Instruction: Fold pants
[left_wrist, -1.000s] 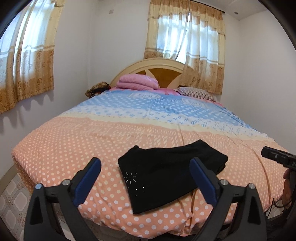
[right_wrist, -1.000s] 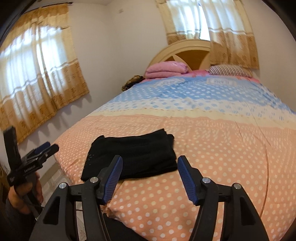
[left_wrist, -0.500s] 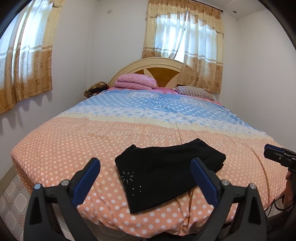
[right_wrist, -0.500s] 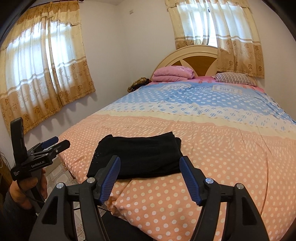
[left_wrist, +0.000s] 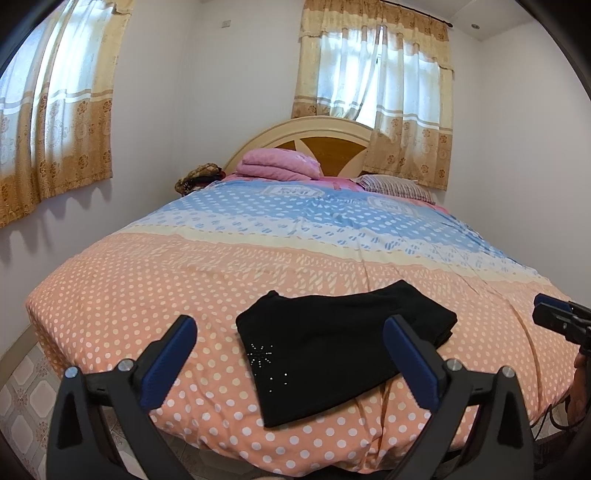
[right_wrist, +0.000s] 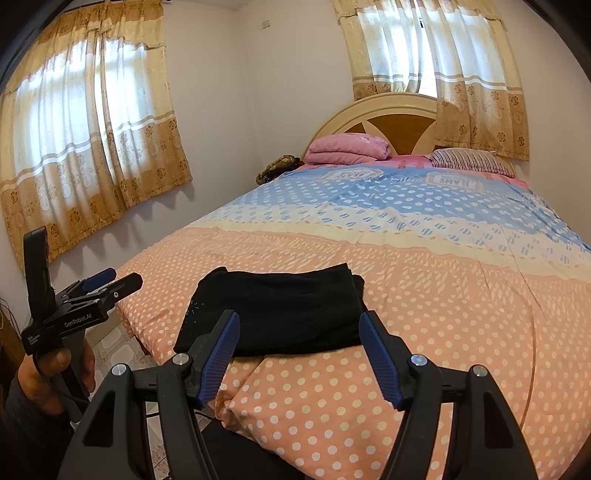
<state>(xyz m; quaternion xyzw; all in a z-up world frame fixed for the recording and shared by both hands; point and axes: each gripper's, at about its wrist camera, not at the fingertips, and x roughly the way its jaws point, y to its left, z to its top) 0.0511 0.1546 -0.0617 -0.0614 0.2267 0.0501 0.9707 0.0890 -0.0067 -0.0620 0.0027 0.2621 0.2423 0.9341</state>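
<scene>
Black pants (left_wrist: 332, 343) lie folded in a compact rectangle near the foot edge of the bed, with small sparkly studs on one corner; they also show in the right wrist view (right_wrist: 284, 310). My left gripper (left_wrist: 291, 332) is open and empty, held back from the bed edge, above the floor. My right gripper (right_wrist: 299, 328) is open and empty, also held back from the bed. In the right wrist view the left gripper (right_wrist: 107, 282) shows at the left in a hand. In the left wrist view the right gripper (left_wrist: 554, 319) shows at the right edge.
The bed (left_wrist: 184, 277) has a polka-dot cover, orange near me and blue further away. A folded pink blanket (left_wrist: 277, 166) and a striped pillow (left_wrist: 395, 186) lie by the headboard. Curtained windows stand on two walls. Tiled floor (left_wrist: 18, 387) lies left of the bed.
Both grippers have pulled back and risen a little from the bed. The folded pants have not moved.
</scene>
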